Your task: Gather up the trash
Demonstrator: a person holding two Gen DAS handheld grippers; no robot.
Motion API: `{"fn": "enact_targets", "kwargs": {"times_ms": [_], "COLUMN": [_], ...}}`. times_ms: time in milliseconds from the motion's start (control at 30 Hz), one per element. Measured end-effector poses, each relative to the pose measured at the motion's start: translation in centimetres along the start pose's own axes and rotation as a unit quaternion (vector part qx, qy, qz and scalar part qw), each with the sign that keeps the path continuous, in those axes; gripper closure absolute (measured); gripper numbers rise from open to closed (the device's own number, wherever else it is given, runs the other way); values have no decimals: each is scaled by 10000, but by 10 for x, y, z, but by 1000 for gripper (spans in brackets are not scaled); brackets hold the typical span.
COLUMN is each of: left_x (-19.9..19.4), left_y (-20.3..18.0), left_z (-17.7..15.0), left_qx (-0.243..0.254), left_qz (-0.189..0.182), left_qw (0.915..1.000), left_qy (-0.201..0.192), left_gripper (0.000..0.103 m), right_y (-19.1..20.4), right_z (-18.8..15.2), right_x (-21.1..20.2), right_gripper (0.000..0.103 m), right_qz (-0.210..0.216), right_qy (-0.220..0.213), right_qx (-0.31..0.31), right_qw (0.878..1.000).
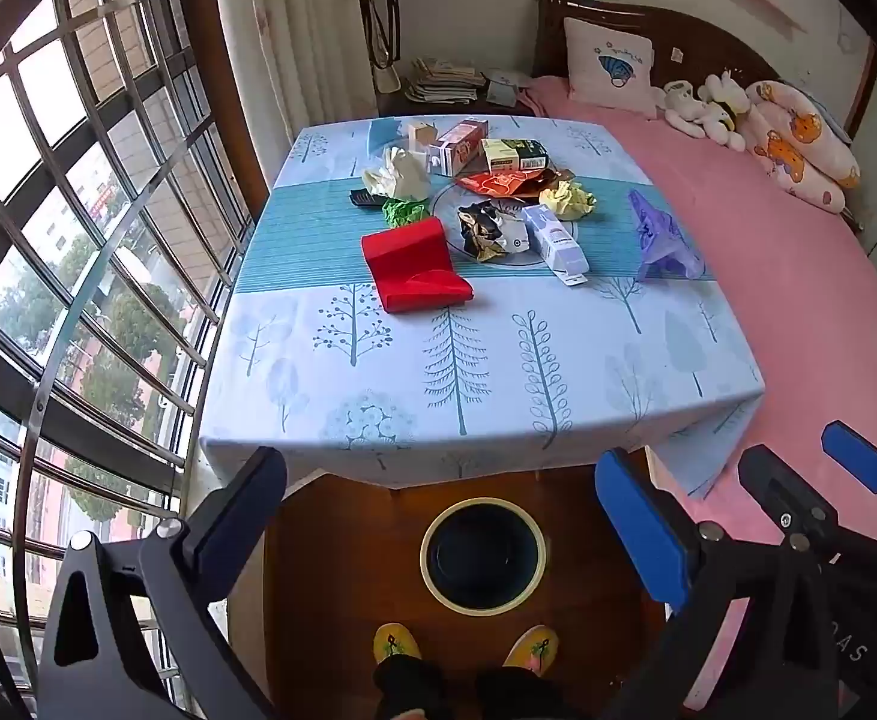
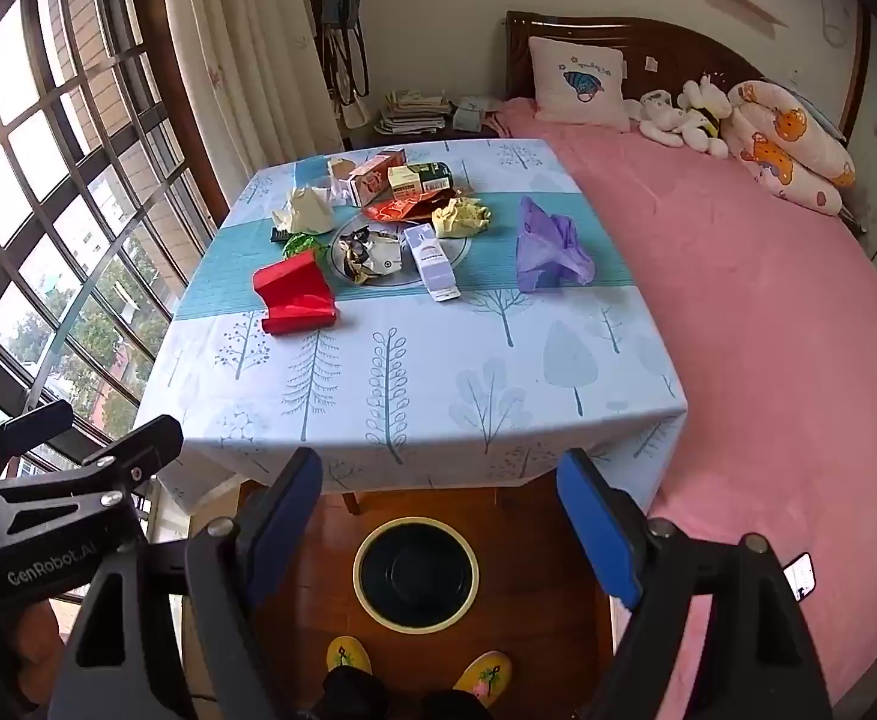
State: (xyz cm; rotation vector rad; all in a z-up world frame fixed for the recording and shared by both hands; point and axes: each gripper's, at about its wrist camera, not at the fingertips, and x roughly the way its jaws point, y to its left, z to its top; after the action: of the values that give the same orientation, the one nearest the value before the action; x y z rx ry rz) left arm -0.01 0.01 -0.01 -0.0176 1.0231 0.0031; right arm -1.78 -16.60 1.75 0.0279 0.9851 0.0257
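Both grippers hang empty over the bin, trash still spread on the table

The table (image 1: 378, 372) holds 10 or so scraps mid-cloth, well apart from the bin (image 1: 482, 553) on the floor below its near edge; left gripper (image 1: 438, 516) and right gripper (image 2: 438, 516) both stand spread, so take the near red packet (image 1: 414, 267) first. Only the right view shows a phone (image 2: 799, 576) on the bed, and the purple bag (image 2: 549, 249) unclipped

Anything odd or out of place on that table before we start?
Yes: litter fills the far half of the table: a red folded wrapper, crumpled yellow paper, a purple plastic bag, and boxes lying on their sides. The bin looks empty.
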Motion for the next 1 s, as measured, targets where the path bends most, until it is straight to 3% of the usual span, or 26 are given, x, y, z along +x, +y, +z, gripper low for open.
{"fn": "enact_targets", "kwargs": {"times_ms": [467,1000], "left_x": [0,-3], "left_y": [5,5], "left_z": [6,8], "left_qx": [0,52], "left_qz": [-53,102], "left_qw": [10000,9996], "left_qy": [9,-245], "left_gripper": [2,6], "right_y": [4,8], "right_z": [3,5], "right_x": [-4,2], "right_gripper": [21,22], "right_qz": [73,129], "right_qy": [-75,-10], "right_qx": [-105,-108], "right_qw": [9999,9999]}}
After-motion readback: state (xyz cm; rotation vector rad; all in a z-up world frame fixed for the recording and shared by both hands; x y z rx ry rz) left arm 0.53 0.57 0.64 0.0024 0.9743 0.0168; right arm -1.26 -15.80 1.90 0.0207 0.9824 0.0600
